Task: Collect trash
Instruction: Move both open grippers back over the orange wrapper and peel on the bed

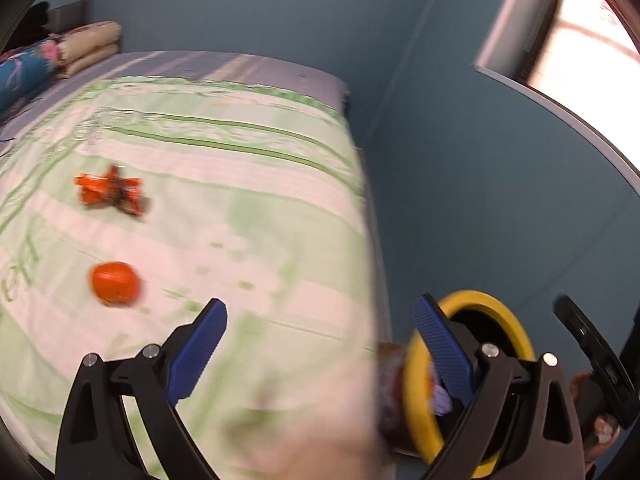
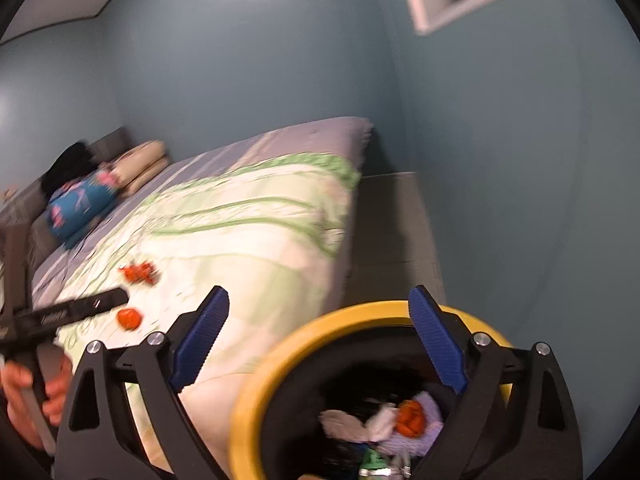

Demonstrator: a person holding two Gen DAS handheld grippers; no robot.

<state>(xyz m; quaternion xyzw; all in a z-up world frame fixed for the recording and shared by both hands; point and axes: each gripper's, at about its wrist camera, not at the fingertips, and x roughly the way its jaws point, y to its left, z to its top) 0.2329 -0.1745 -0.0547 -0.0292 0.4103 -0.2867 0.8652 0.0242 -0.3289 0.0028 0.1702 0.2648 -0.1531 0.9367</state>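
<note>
Two pieces of orange trash lie on the green and white bedspread (image 1: 240,208): a crumpled orange wrapper (image 1: 110,192) and an orange ball-like piece (image 1: 115,282). Both also show in the right wrist view, the wrapper (image 2: 139,272) and the ball (image 2: 129,318). A yellow-rimmed black bin (image 2: 280,360) stands beside the bed, with white, orange and lilac scraps (image 2: 400,420) inside. My left gripper (image 1: 320,344) is open and empty above the bed's edge. My right gripper (image 2: 320,332) is open and empty over the bin's rim. The bin (image 1: 500,312) also shows behind my left gripper's right finger.
Pillows and a folded blanket (image 2: 104,188) lie at the bed's far end. Blue-green walls (image 1: 480,180) close in on the right, with a window (image 1: 580,40) above. A strip of floor (image 2: 392,232) runs between bed and wall. A hand on the left gripper's handle (image 2: 36,392) appears at left.
</note>
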